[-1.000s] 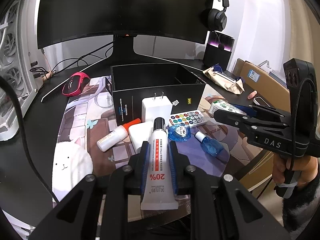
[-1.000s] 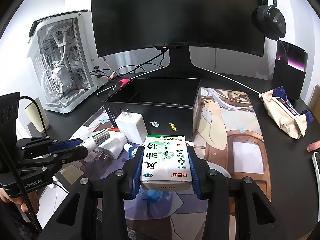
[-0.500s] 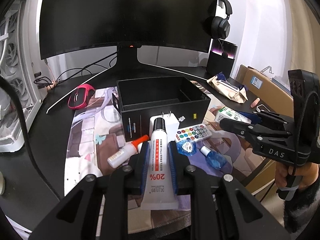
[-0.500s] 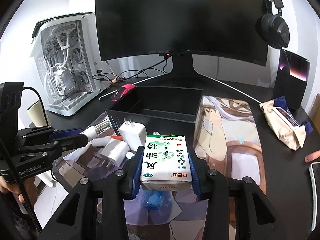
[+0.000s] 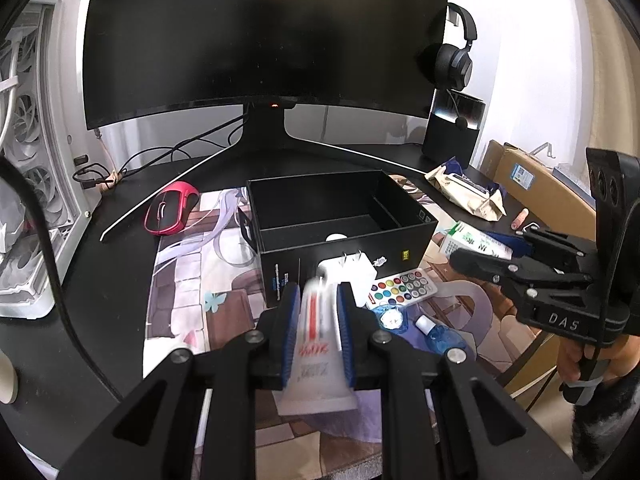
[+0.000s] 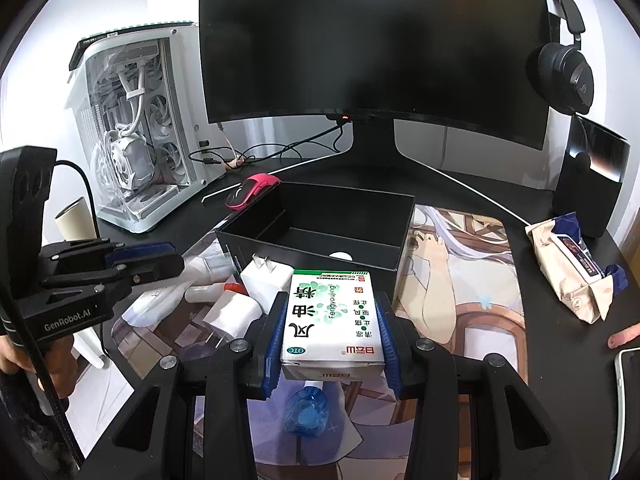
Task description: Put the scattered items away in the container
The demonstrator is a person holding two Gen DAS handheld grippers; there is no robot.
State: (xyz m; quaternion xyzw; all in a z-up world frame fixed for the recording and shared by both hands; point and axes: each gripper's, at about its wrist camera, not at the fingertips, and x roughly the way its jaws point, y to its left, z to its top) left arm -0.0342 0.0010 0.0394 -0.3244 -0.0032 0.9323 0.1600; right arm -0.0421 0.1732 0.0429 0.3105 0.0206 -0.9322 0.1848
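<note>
The rigid, matte black open-topped rectangular box (image 6: 320, 236) sits mid-desk, nearly empty. The right claw (image 6: 332, 332) is clamped across a light white-and-green cardboard medicine carton (image 6: 332, 320), stiff but likely crushable; its flat sides suit the grip. The left claw (image 5: 318, 332) squeezes a soft white plastic tube (image 5: 318, 344) at mid-body, slick-looking and probably pliable.
</note>
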